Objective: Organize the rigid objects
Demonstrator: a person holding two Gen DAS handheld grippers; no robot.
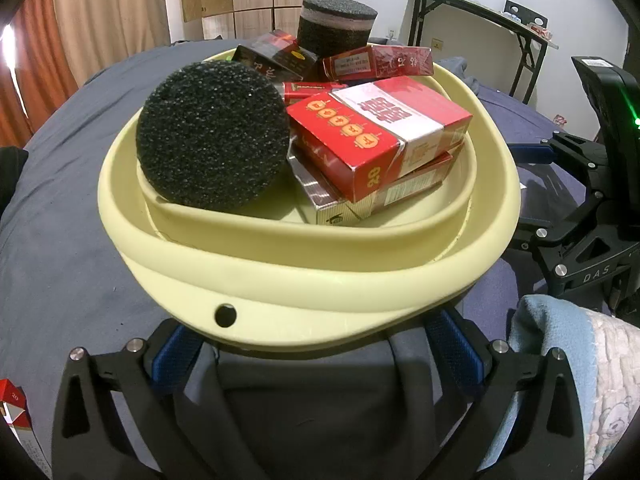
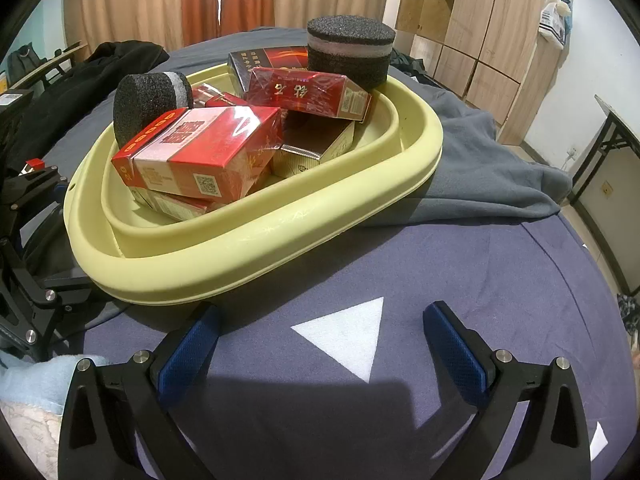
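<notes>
A pale yellow basin [image 1: 280, 280] sits on a blue bedsheet and shows in the right wrist view too [image 2: 256, 248]. It holds several red cigarette boxes [image 1: 376, 136] [image 2: 200, 152], a dark box [image 2: 276, 64] and two black foam cylinders [image 1: 212, 136] [image 1: 338, 26] [image 2: 152, 100] [image 2: 350, 50]. My left gripper [image 1: 318, 344] is open; its blue pads reach under the basin's near rim. My right gripper [image 2: 320, 340] is open and empty over the sheet, just right of the basin.
A red and white box [image 1: 14, 412] lies at the left edge. A folded grey blanket [image 2: 492, 168] lies beside the basin. Dark clothes [image 2: 92, 76] lie behind. A folding table [image 1: 480, 20] stands by the wall. A light blue towel [image 1: 560, 340] is at right.
</notes>
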